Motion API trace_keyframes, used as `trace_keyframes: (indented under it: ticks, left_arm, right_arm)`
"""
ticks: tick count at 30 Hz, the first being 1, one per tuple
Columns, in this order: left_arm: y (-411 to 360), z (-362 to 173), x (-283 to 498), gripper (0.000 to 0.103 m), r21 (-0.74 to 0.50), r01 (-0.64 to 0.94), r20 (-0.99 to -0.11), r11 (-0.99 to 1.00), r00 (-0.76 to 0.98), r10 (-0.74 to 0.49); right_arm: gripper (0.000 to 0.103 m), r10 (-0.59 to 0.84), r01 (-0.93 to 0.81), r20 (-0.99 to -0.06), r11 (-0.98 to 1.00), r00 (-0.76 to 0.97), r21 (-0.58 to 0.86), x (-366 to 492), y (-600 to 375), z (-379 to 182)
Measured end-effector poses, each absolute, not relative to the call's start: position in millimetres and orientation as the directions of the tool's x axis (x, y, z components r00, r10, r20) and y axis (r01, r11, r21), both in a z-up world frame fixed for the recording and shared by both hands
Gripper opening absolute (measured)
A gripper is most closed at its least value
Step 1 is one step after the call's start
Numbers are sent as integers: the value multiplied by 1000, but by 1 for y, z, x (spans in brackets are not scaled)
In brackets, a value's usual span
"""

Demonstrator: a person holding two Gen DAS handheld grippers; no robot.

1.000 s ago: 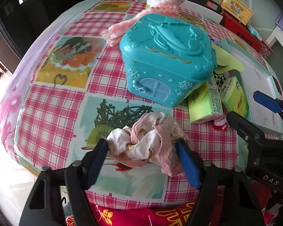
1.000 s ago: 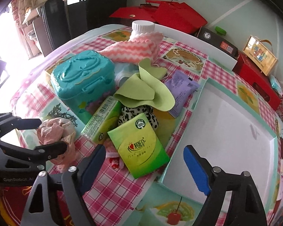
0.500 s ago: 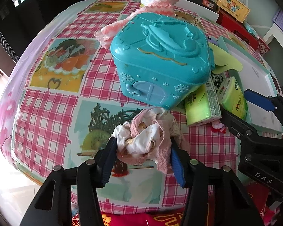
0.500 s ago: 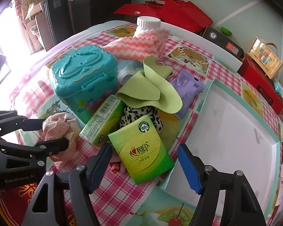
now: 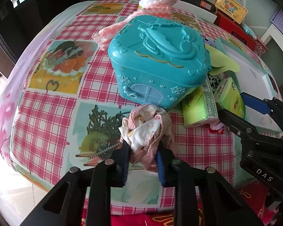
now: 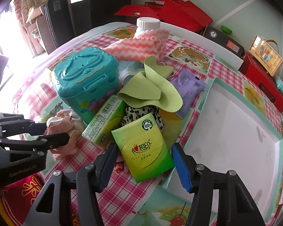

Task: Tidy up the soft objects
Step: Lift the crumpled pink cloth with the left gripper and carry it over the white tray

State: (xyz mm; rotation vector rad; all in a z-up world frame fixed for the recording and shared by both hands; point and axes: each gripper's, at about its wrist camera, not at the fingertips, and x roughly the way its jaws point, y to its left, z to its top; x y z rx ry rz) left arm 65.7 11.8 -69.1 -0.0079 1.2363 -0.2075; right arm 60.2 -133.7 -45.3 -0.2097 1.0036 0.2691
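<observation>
Two tongs are seen: the left tongs (image 5: pixel 142 156) are clamped on a crumpled pink-and-white cloth (image 5: pixel 148 133) lying on the worktop (image 5: pixel 52 111) beside the teal plastic box (image 5: pixel 158 58); the right tongs (image 6: pixel 144 166) are held apart around a green tissue pack (image 6: pixel 144 146).

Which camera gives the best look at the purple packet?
The right wrist view: the purple packet lies in the open, only partly under the green cloth. In the left wrist view, the teal box hides nearly all of it.
</observation>
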Motion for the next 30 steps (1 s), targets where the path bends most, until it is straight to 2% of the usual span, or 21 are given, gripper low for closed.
trace_keyframes:
  ticks: [4, 21, 30]
  left_arm:
    - [12, -65, 63, 20, -117, 153, -932, 981, 325, -162]
    - [27, -41, 48, 18, -112, 117, -910, 987, 388, -149]
    - [37, 13, 29, 18, -119, 118, -852, 986, 497, -162]
  right_arm:
    - [61, 139, -310, -848, 950, 511, -31, 59, -137, -44]
    - [58, 197, -291, -826, 956, 528, 42, 55, -148, -33]
    - [58, 233, -274, -791, 958, 565, 87, 47, -158, -20]
